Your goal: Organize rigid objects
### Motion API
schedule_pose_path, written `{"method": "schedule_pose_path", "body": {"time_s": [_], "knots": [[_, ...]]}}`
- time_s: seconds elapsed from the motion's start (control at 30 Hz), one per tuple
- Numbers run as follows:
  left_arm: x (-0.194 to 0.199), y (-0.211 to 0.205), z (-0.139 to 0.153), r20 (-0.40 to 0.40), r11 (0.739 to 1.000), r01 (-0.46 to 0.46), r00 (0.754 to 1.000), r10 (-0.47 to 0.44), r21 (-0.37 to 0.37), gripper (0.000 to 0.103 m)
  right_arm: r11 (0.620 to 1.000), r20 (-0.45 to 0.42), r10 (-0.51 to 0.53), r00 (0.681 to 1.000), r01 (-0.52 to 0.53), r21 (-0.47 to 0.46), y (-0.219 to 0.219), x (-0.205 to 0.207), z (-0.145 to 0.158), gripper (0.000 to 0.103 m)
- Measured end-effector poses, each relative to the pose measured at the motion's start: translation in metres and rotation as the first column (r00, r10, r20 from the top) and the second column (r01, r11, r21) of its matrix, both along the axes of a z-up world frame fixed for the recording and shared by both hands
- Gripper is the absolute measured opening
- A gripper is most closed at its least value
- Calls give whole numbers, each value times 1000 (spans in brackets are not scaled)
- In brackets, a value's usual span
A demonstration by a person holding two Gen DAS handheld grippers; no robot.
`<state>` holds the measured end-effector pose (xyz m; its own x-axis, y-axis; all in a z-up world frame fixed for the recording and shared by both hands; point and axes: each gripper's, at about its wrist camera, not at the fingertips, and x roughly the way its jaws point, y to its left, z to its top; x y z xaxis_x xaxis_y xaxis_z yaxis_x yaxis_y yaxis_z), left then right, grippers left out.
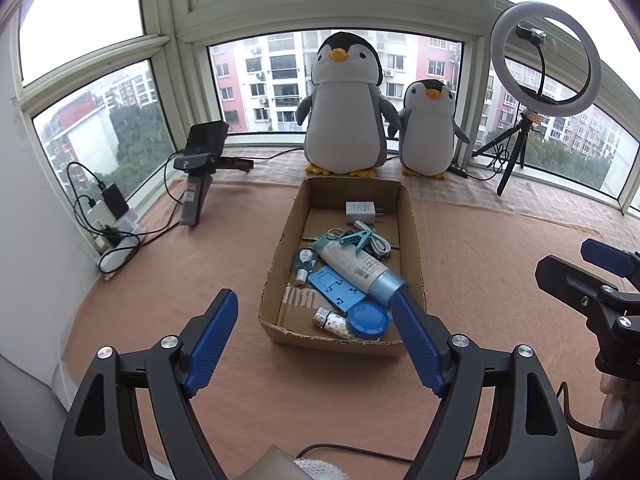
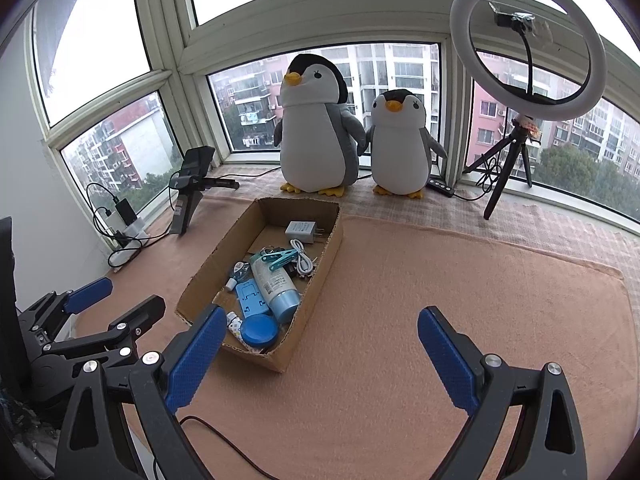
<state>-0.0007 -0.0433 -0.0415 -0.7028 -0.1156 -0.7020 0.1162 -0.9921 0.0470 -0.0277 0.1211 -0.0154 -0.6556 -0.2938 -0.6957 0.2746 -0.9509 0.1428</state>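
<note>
A cardboard box (image 1: pixel 412 232) (image 2: pixel 326 256) sits on the pink cloth. It holds a white charger (image 1: pixel 361 212) (image 2: pixel 301 231), a white cable (image 1: pixel 374 238), a teal clip (image 1: pixel 356 238) (image 2: pixel 282 258), a blue-capped tube (image 1: pixel 356 266) (image 2: pixel 276 284), a blue phone stand (image 1: pixel 330 286) (image 2: pixel 250 300), a round blue tin (image 1: pixel 367 320) (image 2: pixel 259 330), a small patterned lighter (image 1: pixel 330 320) and a small bottle (image 1: pixel 304 264). My left gripper (image 1: pixel 316 312) is open and empty, just in front of the box. My right gripper (image 2: pixel 320 328) is open and empty, to the box's right.
Two plush penguins (image 1: pixel 344 108) (image 2: pixel 396 144) stand on the sill behind the box. A ring light on a tripod (image 1: pixel 544 60) (image 2: pixel 528 44) is at the back right. A phone on a stand (image 1: pixel 200 160) and chargers with cables (image 1: pixel 112 216) are at the left.
</note>
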Motion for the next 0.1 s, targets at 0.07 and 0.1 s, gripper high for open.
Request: {"method": "schedule_pose_path", "body": {"time_s": [0.07,0.1], "knots": [[0,0,0,-1,1000,-1,1000,1,0,80,1000,3,-1,1000,1,2,0,0,-1,95],[0,0,0,0,1000,-2,1000,2,0,80,1000,4,-1,1000,1,1,0,-1,-1,95]]}}
